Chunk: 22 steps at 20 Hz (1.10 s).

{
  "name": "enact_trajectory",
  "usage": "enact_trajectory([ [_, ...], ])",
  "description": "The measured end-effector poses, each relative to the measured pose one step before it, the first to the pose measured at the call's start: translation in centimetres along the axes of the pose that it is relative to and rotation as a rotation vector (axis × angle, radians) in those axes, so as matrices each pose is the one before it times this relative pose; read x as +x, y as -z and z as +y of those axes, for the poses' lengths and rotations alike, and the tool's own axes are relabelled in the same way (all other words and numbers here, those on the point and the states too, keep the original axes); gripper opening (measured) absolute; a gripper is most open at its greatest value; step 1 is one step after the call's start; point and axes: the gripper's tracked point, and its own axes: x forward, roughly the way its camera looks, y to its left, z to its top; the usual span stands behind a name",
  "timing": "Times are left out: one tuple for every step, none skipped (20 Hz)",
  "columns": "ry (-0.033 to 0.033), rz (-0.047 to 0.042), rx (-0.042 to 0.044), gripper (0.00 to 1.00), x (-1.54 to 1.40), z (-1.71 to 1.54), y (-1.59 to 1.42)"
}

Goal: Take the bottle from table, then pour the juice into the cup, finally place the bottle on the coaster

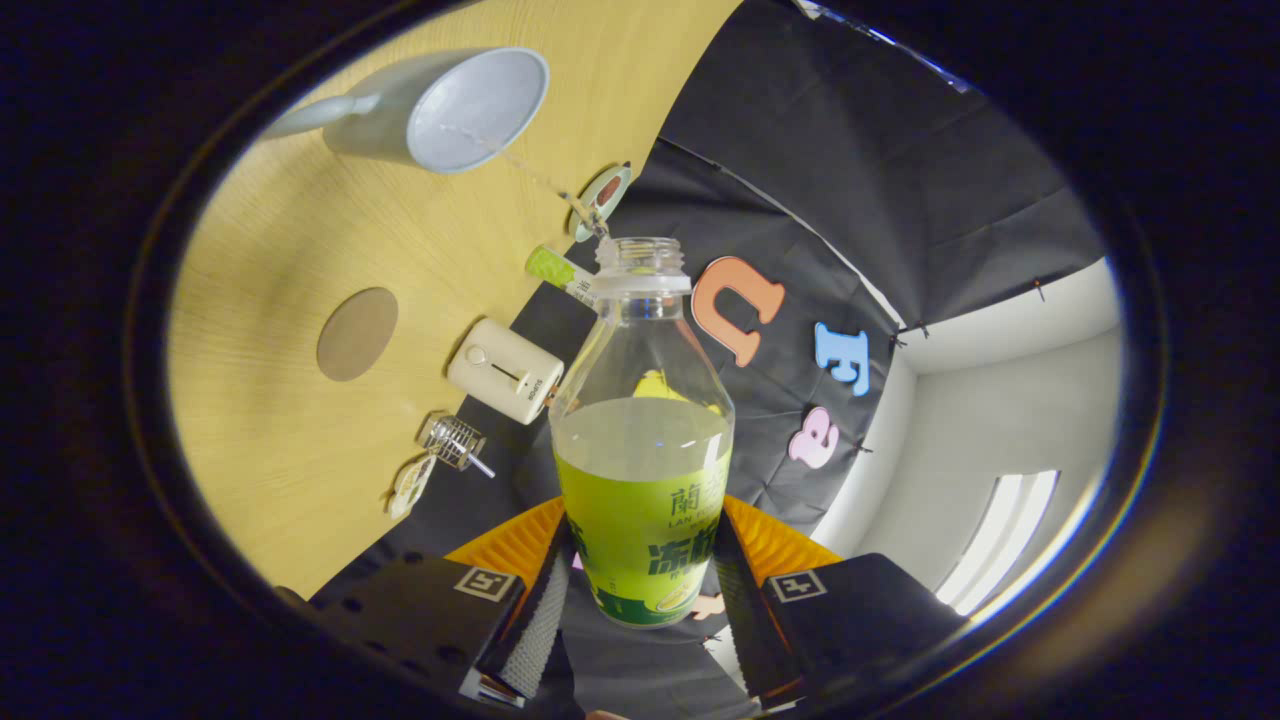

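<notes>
The tool (640,590) is seen pinching the bottle (642,440), one finger pressed on each side of its lower body. On the tabletop (280,440), the round coaster (357,333) is found at the left, and beyond it the cup (450,108), its open mouth turned toward the camera. The bottle is held uncapped and tipped, its long axis running away from the fingers and its mouth aimed toward the cup. A thin stream (520,165) is seen passing from mouth to cup. The bottle is about half filled with clear juice.

Gripper (640,590) clamps bottle (642,440), juice streaming into cup (450,110).
</notes>
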Motion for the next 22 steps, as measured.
enact_trajectory([
  [0.00133,-0.00179,-0.00185,0.77,-0.007,-0.013,-0.158],
  [0.00337,-0.00351,-0.00453,0.77,0.023,-0.080,-0.082],
  [0.00468,0.00004,-0.00606,0.77,0.026,-0.180,-0.069],
  [0.00497,-0.00404,-0.00267,0.77,-0.095,-0.151,-0.180],
  [0.00400,-0.00197,-0.00274,0.77,0.113,-0.058,-0.030],
  [0.00594,-0.00154,-0.00371,0.77,-0.113,-0.106,-0.063],
  [0.00572,-0.00267,-0.00286,0.77,-0.013,-0.136,-0.139],
  [0.00408,-0.00309,-0.00335,0.77,-0.049,-0.063,-0.072],
  [0.00421,-0.00325,0.00033,0.77,-0.048,-0.128,-0.187],
  [0.00003,-0.00375,0.00178,0.77,-0.002,0.019,-0.150],
  [0.00200,0.00246,-0.00093,0.77,0.008,-0.023,0.021],
  [0.00032,-0.00041,0.00178,0.77,-0.102,-0.054,0.050],
  [-0.00116,0.00192,0.00803,0.77,0.091,0.011,0.033],
  [-0.00570,0.00273,0.01865,0.77,-0.072,0.040,0.003],
  [-0.01238,0.00663,0.02769,0.77,0.146,0.278,0.088],
  [-0.01467,0.00950,0.03182,0.77,0.015,0.256,0.047],
  [-0.01698,0.00751,0.03433,0.77,0.309,0.475,0.065],
  [-0.01256,0.00838,0.03782,0.77,-0.080,0.360,-0.025],
  [-0.01514,0.00287,0.03555,0.77,-0.185,0.375,-0.108],
  [-0.01294,0.00761,0.03649,0.77,-0.120,0.311,0.008],
  [-0.01595,0.00258,0.04104,0.77,-0.103,0.316,0.019],
  [-0.02220,0.00997,0.05034,0.77,-0.225,0.498,0.083],
])
